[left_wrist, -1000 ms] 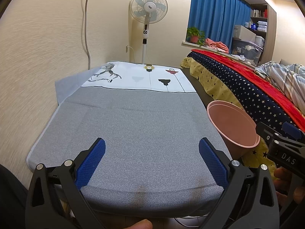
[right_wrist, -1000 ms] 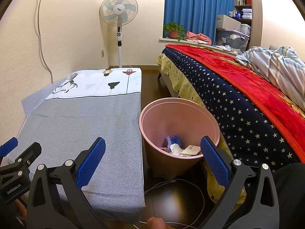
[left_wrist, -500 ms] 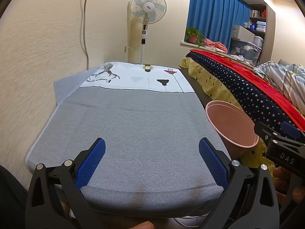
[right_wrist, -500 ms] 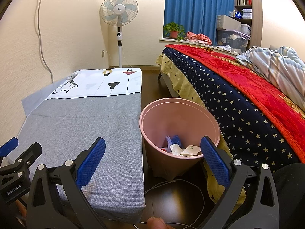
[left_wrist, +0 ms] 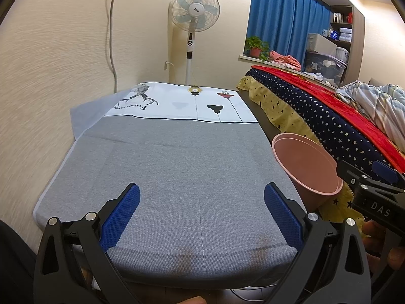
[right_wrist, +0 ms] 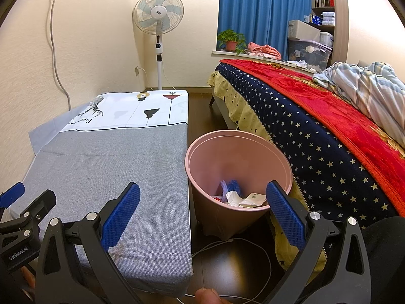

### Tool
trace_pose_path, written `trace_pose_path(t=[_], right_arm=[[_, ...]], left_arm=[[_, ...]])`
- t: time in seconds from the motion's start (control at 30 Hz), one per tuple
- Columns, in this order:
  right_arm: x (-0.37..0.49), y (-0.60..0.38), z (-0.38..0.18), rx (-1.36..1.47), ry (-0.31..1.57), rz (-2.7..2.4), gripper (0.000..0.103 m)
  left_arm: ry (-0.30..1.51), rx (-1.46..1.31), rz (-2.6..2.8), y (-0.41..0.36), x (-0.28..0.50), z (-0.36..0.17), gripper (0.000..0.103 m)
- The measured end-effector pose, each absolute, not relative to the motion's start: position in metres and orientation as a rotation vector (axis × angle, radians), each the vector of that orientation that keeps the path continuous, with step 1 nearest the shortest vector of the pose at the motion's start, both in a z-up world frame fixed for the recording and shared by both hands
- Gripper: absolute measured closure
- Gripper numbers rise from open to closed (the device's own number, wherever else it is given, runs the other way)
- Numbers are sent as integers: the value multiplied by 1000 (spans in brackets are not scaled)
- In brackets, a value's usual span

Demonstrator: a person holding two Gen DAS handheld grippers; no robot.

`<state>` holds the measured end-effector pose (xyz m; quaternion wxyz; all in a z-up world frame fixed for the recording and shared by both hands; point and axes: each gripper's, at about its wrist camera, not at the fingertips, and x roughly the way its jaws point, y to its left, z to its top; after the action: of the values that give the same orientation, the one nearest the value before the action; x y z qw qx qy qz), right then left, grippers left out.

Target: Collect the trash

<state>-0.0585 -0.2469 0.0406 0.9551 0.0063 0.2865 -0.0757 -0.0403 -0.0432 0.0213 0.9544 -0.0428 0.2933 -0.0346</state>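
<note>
While both claws hang over the near end of the low table (left_wrist: 192, 167), neither has anything in it. Left claw (left_wrist: 201, 214) is spread wide, blue pads (left_wrist: 120, 216) well apart, with only bare gray cloth between and ahead of them. Right claw (right_wrist: 202, 214) is spread just as wide; its left pad sits over the table's edge and its right pad over the near rim of the pink bin (right_wrist: 238, 174).

That bin stands on the dark floor just ahead of the right claw, squeezed between the table and the bed (right_wrist: 316, 131). Trash (right_wrist: 240, 196) is down at the bottom: crumpled white paper, something blue, a bit of red, and a flat white scrap with print too small to read.

Readable writing: "DAS" on the side of the right claw's body as seen from the left camera, and "GenRobot.AI" on the left claw's body in the right camera. The white end of the tablecloth far ahead has a bird drawing with upside-down lettering I can't make out. The standing fan (left_wrist: 193, 10) beyond it has a hub label, unreadable too.

A white cable (right_wrist: 243, 243) loops on the floor below the right claw.
</note>
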Motion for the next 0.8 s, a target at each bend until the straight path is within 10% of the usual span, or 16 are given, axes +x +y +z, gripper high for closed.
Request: trace_pose_path(t=[0.8], right_arm=[[-55,-243,43,6,585,-149,5]], left_arm=[[588,-67,-83,-55,-40,23,8]])
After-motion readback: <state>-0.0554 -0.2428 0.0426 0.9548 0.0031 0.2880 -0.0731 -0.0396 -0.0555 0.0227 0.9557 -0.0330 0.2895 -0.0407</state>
